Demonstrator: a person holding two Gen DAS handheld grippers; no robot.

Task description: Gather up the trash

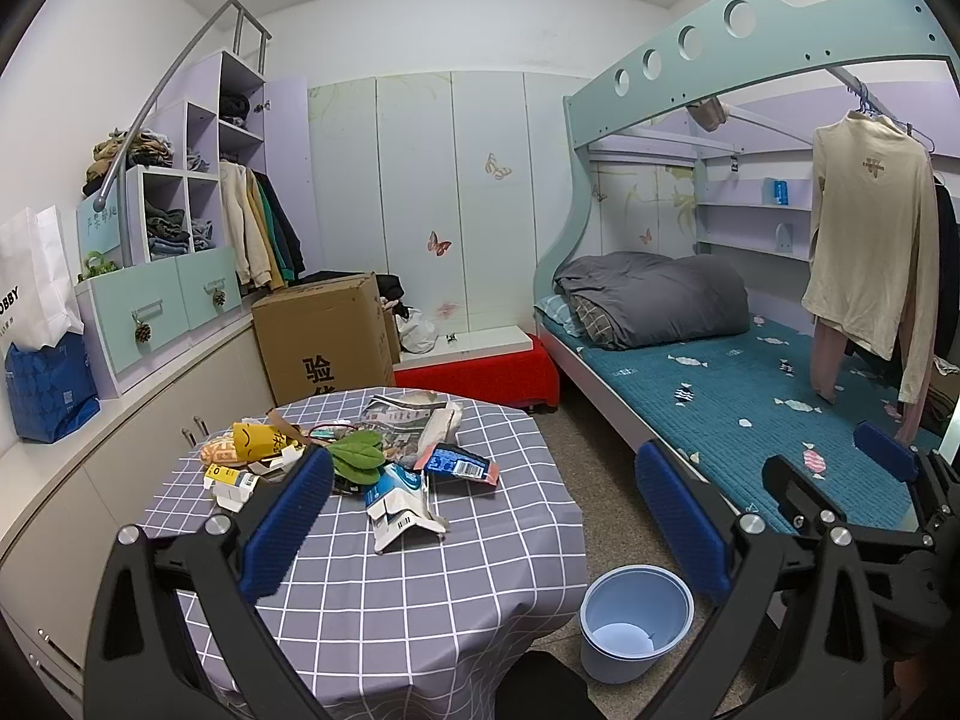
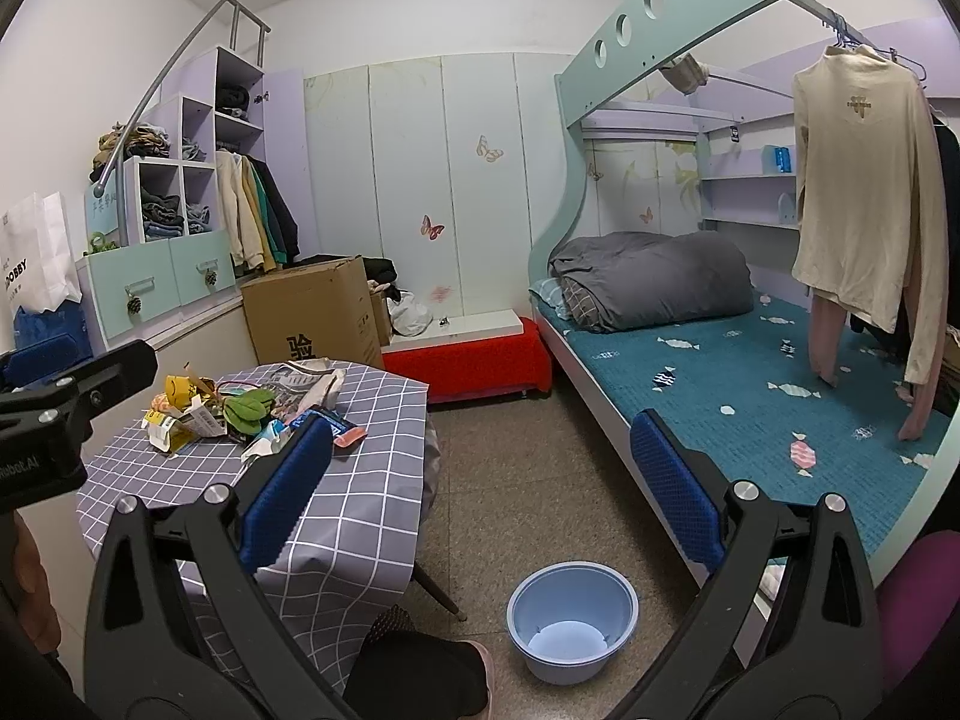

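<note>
so there's one trash pile [image 1: 354,456] heaped on the checkered surface [image 1: 420,588], one empty blue bin [image 1: 636,621] on the floor beside it. left claw [image 1: 486,513] and right claw [image 2: 480,483] both spread wide, holding nothing.

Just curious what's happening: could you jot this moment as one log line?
stage: before first pick | left hand-held gripper: open, empty | right hand-held gripper: open, empty | trash pile: on table | bin: on floor
</note>
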